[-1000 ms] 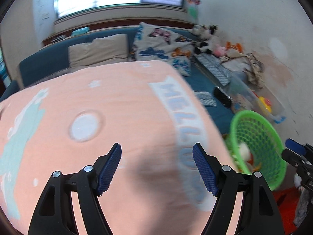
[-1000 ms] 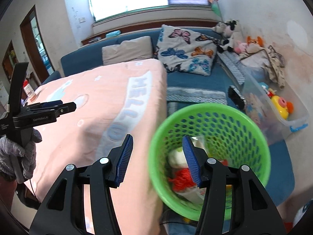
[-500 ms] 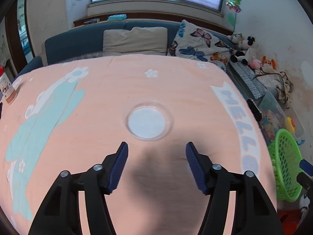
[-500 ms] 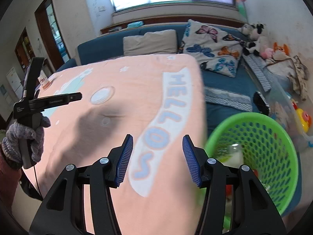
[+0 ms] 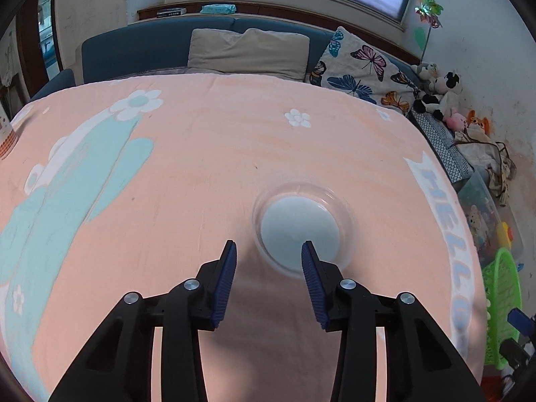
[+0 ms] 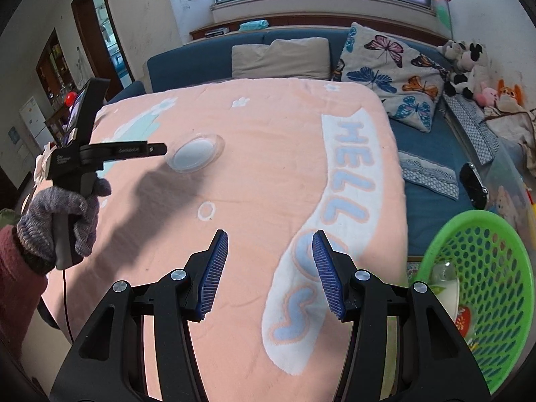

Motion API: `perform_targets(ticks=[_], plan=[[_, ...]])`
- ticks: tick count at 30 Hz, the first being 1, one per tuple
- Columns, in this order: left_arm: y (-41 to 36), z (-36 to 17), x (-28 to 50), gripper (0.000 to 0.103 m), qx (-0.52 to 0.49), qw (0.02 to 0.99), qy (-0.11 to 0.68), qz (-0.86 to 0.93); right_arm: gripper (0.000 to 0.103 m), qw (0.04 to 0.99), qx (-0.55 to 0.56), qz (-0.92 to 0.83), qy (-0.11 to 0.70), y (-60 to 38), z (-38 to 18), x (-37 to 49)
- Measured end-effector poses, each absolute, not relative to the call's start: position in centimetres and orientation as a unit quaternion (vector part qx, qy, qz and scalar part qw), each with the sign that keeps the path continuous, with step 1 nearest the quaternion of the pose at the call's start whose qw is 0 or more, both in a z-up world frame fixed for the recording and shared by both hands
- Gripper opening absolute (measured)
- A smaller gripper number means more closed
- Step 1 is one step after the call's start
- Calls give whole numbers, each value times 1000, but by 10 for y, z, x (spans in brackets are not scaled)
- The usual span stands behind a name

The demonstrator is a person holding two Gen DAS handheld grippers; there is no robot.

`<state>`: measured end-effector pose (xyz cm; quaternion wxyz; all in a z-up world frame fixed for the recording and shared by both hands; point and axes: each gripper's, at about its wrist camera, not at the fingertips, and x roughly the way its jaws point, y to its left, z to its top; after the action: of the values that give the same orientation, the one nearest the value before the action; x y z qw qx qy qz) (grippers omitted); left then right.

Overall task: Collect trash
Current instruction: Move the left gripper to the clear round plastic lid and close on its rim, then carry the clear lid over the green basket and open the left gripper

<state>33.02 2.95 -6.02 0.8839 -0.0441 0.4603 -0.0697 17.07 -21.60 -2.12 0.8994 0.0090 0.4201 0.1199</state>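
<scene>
A clear round plastic lid (image 5: 303, 226) lies flat on the pink cloth (image 5: 207, 154); in the right wrist view the same lid (image 6: 196, 155) sits left of centre. My left gripper (image 5: 268, 251) hovers just short of it, its right fingertip over the lid's near rim, jaws closing with nothing between them. My right gripper (image 6: 269, 238) stands half open and empty over the "HELLO" lettering. The green mesh basket (image 6: 482, 288) with trash inside stands off the table's right edge. A gloved hand (image 6: 58, 214) holds the left gripper (image 6: 157, 149) by the lid.
A paper cup (image 5: 6, 134) stands at the cloth's far left edge. Behind the table runs a blue sofa (image 5: 140, 47) with a beige cushion (image 5: 248, 50) and a butterfly pillow (image 5: 361, 67). Plush toys (image 5: 439, 93) and a clear storage box (image 5: 485, 214) crowd the right side.
Both grippers have swung left, away from the basket and over the cloth. The left one has come down close to the lid and its jaws have narrowed.
</scene>
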Motion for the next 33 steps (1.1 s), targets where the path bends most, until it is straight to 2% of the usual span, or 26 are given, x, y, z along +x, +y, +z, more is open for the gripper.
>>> perform_targets(ticks=[6, 10, 14, 33], plan=[[30, -74, 353, 30, -44, 877, 473, -68, 53, 895, 8, 119, 431, -214, -31, 183], [29, -85, 361, 15, -46, 871, 485, -68, 53, 893, 9, 117, 434, -216, -35, 186], [27, -90, 357, 4, -43, 870, 486, -66, 53, 892, 10, 114, 437, -219, -38, 186], [-24, -38, 258, 4, -32, 880, 447, -157, 52, 900, 11, 112, 421, -231, -26, 146]])
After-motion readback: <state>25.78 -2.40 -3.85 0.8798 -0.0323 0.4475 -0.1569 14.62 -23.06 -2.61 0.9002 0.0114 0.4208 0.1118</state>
